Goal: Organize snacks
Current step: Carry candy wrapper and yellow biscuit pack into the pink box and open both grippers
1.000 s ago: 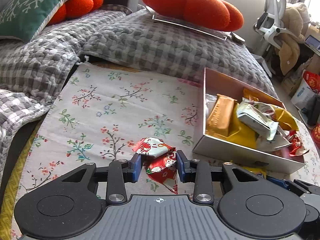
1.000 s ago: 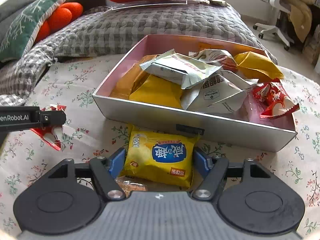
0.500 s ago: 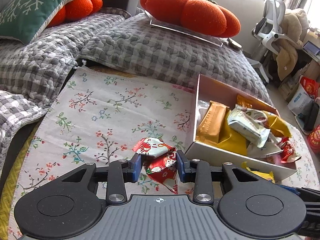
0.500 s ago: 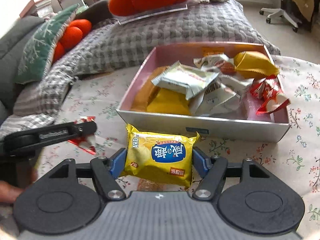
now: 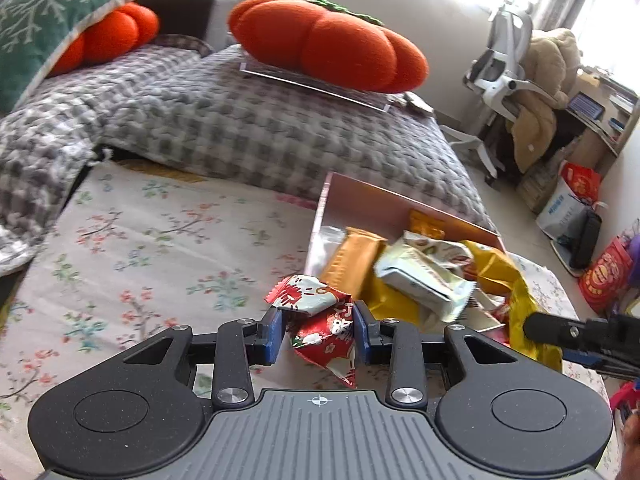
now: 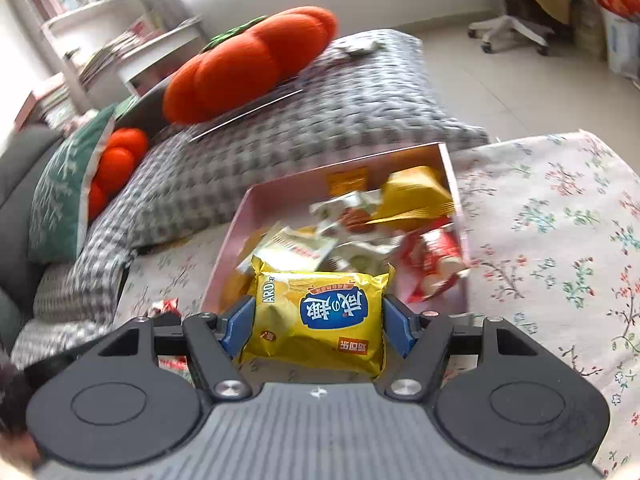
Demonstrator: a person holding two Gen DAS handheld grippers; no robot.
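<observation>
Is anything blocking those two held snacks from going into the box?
Nothing visible does. The right gripper holds the yellow packet and the left gripper the red wrapper, both near the open box, which is already piled with snacks.

The yellow snack packet and the red wrapper are glossy crinkled foil. The box looks smooth and satiny, the floral cloth matt woven, the grey checked blanket nubbly, and the orange cushion plush.
</observation>
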